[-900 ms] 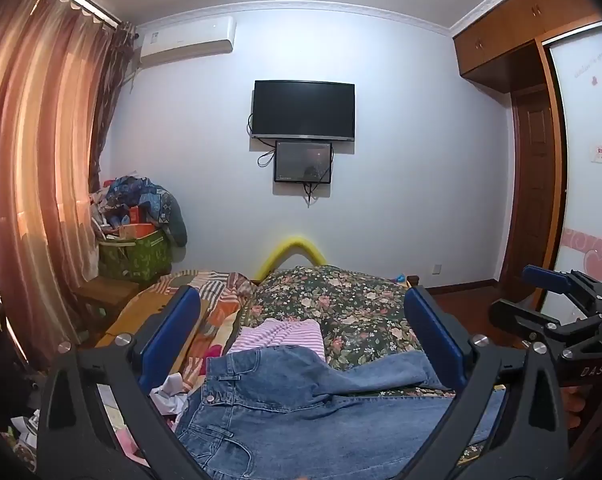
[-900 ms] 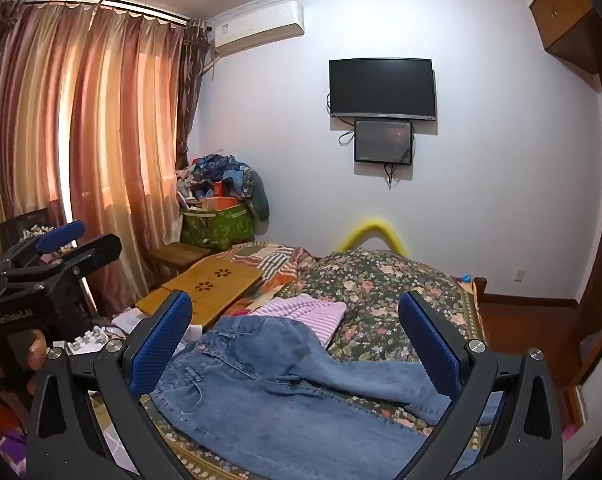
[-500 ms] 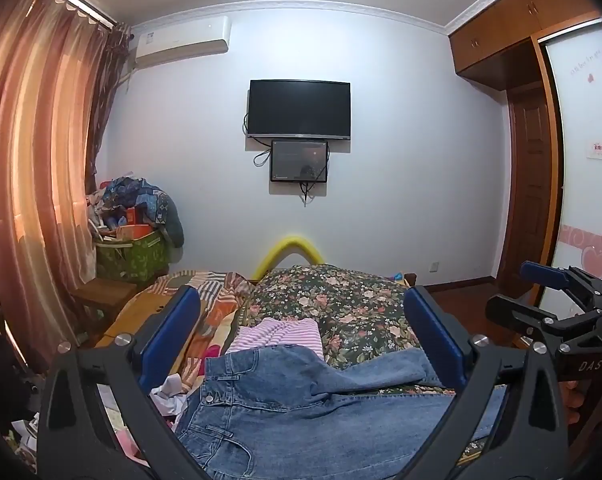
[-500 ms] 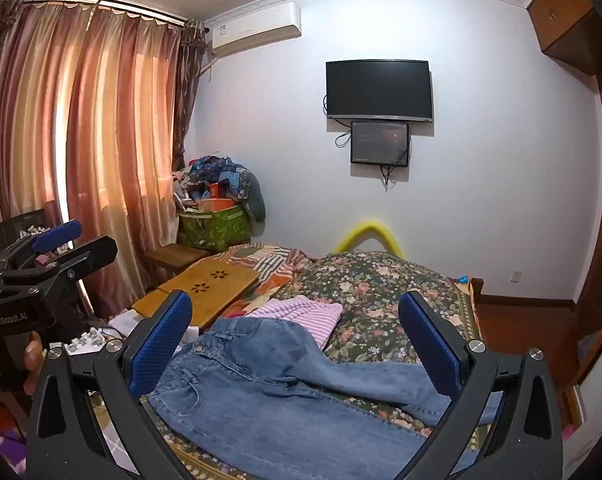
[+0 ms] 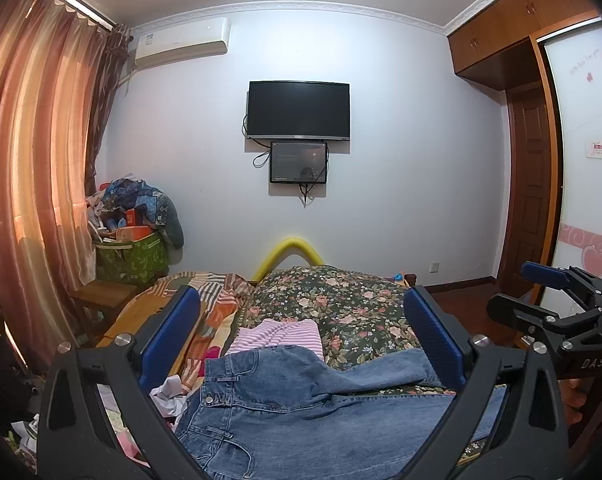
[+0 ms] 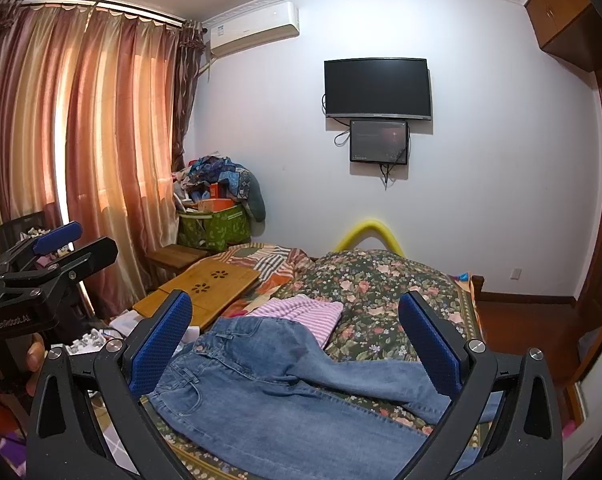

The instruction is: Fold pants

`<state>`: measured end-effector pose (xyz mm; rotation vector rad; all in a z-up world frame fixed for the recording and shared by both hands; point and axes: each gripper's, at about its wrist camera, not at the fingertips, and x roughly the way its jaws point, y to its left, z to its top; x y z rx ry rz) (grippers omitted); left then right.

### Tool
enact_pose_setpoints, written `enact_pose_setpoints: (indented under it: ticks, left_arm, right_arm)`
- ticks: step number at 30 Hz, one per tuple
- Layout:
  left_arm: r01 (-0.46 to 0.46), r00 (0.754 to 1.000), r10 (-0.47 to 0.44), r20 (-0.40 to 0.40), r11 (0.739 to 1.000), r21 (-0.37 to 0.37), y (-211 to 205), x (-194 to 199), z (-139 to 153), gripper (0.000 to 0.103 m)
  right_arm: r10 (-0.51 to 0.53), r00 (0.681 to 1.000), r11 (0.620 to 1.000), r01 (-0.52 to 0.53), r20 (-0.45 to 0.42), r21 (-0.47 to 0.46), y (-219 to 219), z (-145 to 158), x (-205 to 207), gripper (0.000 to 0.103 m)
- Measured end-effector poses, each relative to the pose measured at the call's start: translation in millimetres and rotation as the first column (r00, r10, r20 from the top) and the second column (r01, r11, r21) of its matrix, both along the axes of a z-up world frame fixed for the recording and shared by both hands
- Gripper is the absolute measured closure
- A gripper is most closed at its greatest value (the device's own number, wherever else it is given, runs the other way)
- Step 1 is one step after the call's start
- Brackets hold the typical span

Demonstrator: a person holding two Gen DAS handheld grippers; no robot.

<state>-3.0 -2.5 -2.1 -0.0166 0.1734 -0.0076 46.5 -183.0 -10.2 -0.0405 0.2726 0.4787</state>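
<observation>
**Grippers hold off as jeans wait unfolded on the bed**

Both tools hover at the near edge of the bed, jaws spread as wide as they go and nothing between them. The left gripper [image 5: 301, 336] and the right gripper [image 6: 295, 338] each frame the jeans [image 6: 285, 392] without touching them. Over the last second almost nothing has changed: the views drift only slightly, the fingers stay spread, and the denim lies exactly as it did. By the look of it, the folding has not begun and the person is still lining up a first grab.

The jeans lie spread across the bed [image 6: 385, 284], waistband toward the left, legs running right; the far leg crosses at an angle and looks rumpled, so it likely needs straightening before any fold. Just beyond the waistband, partly under it, sits a pink striped cloth [image 5: 279, 330]. Left of that lies a bamboo tray [image 6: 211, 286]. Further back, a green bag [image 6: 215, 226] heaped with clothes stands by the curtains [image 6: 81, 140], and a dark TV [image 5: 299, 110] hangs on the far wall.
</observation>
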Motion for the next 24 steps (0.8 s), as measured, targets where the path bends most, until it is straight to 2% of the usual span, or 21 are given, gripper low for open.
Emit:
enact_pose_setpoints:
  ticks: [24]
  left_arm:
    - [0.012,1.0,-0.012,-0.005,1.0,-0.015,4.7,1.2,0.8,0.0]
  right_arm:
    - [-0.008,1.0,1.0,0.008,-0.002,0.002,-2.2,0.0,-0.6,0.0]
